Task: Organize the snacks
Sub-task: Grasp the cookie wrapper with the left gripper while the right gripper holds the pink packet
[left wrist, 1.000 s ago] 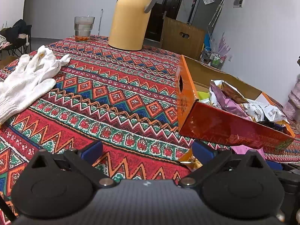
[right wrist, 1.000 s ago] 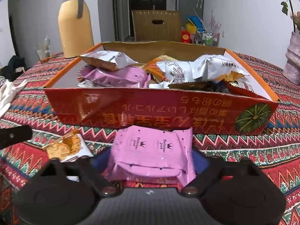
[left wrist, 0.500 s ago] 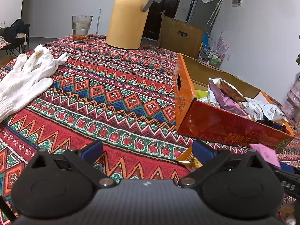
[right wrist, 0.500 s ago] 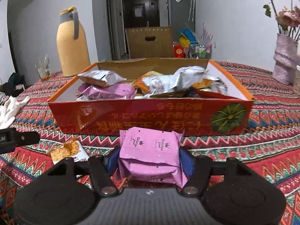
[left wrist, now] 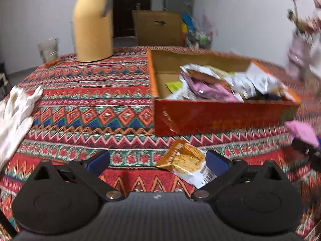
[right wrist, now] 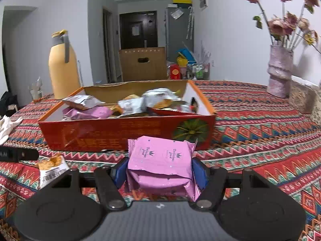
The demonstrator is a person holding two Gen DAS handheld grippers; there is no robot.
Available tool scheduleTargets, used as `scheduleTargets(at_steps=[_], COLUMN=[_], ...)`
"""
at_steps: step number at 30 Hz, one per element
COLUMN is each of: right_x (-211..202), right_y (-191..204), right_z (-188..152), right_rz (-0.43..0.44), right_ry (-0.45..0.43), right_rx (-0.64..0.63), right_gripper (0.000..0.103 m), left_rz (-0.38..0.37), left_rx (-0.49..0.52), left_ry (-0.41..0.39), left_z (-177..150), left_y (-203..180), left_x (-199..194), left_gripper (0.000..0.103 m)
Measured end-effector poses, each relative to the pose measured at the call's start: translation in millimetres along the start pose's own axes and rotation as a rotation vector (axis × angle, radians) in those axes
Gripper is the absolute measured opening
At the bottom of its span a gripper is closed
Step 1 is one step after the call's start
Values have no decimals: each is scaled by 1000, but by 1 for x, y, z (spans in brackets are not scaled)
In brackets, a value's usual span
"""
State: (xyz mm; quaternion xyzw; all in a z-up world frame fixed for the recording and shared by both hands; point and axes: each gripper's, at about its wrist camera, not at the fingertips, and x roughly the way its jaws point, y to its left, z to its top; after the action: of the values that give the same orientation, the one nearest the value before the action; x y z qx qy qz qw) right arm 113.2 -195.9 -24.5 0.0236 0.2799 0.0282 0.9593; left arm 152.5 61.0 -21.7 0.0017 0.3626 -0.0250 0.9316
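Note:
My right gripper is shut on a pink snack packet and holds it above the table, in front of the red cardboard box. The box holds several snack packets; it also shows in the left wrist view. My left gripper is open over the tablecloth. An orange and white snack packet lies on the cloth between its fingers, close to the right finger; it shows in the right wrist view too. The pink packet appears at the right edge of the left wrist view.
A yellow thermos and a glass stand at the far side of the table. White gloves lie at the left. A vase of flowers stands at the far right. A brown box stands beyond the table.
My right gripper has lifted the pink packet and drawn back from the box. My left gripper has swung right, so the orange packet now lies between its fingers.

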Motion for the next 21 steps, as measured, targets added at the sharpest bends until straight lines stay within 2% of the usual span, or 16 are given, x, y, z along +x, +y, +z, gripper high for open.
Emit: scheduleTargets(at_steps=[7,13,17,21], right_x=[-15,-15,-11,-10], right_y=[-17,-29,-33,-35], right_z=[-9,-15,-19,-21], right_rz=[-7,-4,5,18], right_ry=[-32,-43,-38,-41], right_rx=[18,43,59,65], right_gripper=[66,66,66,66], left_rz=[-93,-153,-130,-125], left_rx=[76,162,194,167], left_ry=[101,130,154,123], left_z=[3,2,-1,-2], left_y=[-9,-23,-30,-27], left_x=[20,27,41,46], left_gripper=[103,103,103,103])
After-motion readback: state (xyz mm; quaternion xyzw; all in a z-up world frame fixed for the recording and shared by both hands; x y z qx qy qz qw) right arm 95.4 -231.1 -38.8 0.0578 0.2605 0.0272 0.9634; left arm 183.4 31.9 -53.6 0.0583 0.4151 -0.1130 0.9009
